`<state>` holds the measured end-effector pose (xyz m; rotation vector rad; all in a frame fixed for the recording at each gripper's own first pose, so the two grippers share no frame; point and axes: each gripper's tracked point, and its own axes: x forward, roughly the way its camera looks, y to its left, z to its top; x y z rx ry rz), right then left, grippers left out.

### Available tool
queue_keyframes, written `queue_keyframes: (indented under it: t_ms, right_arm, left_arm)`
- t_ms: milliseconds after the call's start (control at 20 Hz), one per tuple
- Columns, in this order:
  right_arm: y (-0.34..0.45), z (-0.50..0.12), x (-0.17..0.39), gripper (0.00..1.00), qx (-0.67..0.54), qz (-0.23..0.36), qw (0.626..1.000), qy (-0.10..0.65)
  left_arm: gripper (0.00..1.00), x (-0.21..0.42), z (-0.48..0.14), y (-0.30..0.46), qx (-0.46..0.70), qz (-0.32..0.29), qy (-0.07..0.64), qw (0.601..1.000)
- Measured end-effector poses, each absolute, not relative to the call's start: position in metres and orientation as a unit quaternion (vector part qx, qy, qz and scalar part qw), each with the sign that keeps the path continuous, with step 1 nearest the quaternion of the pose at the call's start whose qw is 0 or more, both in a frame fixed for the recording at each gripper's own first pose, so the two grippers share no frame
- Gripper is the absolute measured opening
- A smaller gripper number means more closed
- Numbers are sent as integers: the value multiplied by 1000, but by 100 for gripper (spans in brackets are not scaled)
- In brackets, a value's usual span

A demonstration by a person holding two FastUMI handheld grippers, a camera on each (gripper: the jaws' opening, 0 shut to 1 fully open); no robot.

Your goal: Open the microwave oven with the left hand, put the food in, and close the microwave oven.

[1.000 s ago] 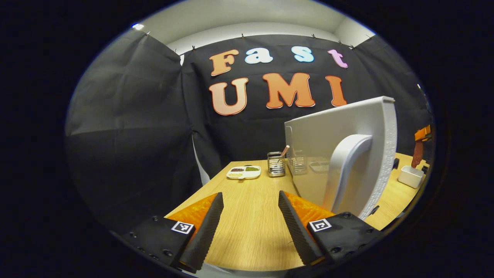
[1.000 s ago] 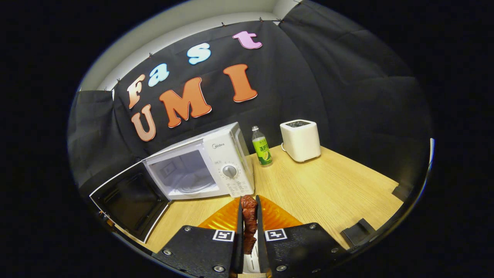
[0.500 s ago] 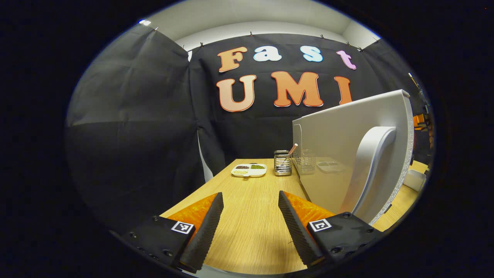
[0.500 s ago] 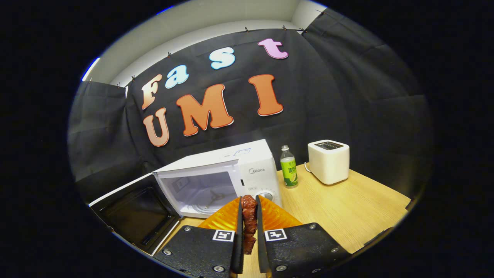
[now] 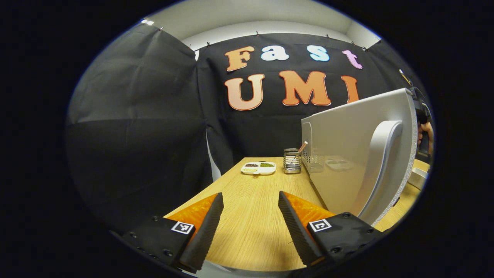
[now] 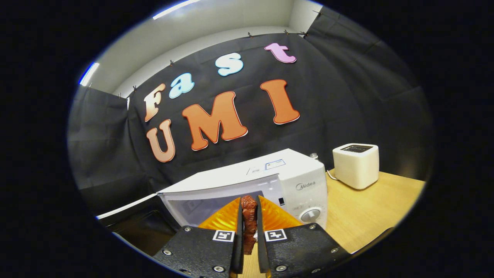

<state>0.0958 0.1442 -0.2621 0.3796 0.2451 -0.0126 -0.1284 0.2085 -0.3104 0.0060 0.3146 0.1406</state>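
We are pinching the dark red strip of meat [image 6: 249,220] between the right gripper's [image 6: 249,247] closed fingers, aiming it at twelve o'clock toward the open white boxy microwave oven [image 6: 270,185], while our left gripper [image 5: 250,227] is idling wide apart, empty, beside the swung-out white door [image 5: 359,154].

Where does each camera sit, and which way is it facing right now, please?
Left gripper view: rides the open left gripper, low over the table, facing the outside of the open microwave door.
Right gripper view: rides the right gripper, shut on the food, facing the microwave.
Both share the microwave and table.
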Motion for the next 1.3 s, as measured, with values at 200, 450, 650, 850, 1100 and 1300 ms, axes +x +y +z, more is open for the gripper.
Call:
queue_keyframes:
  t_ms: [200, 450, 650, 850, 1100, 1300]
  right_arm:
    - [170, -284, 112, 14, 217, -10, 967, 130]
    - [191, -302, 142, 14, 266, -24, 957, 116]
    - [198, -326, 155, 14, 292, -49, 947, 123]
    - [203, -340, 177, 14, 311, -69, 942, 107]
    - [210, -369, 193, 14, 343, -88, 928, 112]
    - [215, -375, 205, 15, 323, -92, 936, 107]
  left_arm:
    - [93, -132, -313, 211, -12, 68, 155, 985]
    - [93, -135, -314, 225, -24, 81, 155, 984]
    - [85, -143, -317, 241, -47, 101, 153, 982]
    - [89, -149, -317, 254, -49, 114, 154, 980]
    - [86, -146, -315, 258, -56, 114, 151, 980]
    - [86, -144, -304, 254, -41, 110, 143, 983]
